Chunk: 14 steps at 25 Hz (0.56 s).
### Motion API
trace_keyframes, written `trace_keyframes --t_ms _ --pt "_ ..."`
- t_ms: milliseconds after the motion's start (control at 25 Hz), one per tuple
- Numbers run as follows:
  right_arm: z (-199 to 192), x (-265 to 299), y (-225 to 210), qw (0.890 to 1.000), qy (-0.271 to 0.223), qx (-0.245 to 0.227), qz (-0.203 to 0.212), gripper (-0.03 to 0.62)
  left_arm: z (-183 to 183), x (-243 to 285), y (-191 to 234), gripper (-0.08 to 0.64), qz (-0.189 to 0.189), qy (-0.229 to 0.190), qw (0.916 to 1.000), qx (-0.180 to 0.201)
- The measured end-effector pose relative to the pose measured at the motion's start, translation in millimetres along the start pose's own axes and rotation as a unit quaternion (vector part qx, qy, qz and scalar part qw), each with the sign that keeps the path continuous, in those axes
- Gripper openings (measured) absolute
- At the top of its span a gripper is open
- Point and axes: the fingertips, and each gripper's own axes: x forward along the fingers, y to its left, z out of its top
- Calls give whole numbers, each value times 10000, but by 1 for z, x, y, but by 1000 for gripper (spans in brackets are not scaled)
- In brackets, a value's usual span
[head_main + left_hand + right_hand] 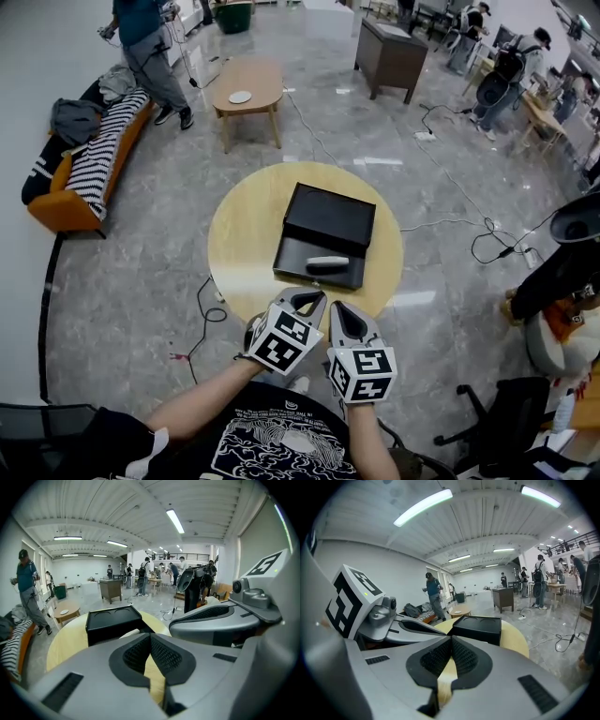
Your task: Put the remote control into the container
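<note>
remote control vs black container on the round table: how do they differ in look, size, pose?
Colour: the remote control is pale grey-white, the container black.
Size: the remote control is far smaller than the container.
Pose: the remote control is a slim bar lying crosswise on the container's near, lower part; the container is a flat rectangular box set askew on the round table.
Both lie flat.

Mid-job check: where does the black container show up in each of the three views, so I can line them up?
Head view: black container at the centre of the picture, on the round yellow table.
Left gripper view: black container left of centre, above the jaws.
Right gripper view: black container just right of centre, above the jaws.
Shared landmark: the round yellow table under it in all three.
</note>
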Motion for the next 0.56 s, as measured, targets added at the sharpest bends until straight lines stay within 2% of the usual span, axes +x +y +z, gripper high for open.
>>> trace_keyframes --t_ms 560 --pt "-6 -6 13 9999 -14 -110 8 23 -7 -11 -8 15 57 -104 9999 70"
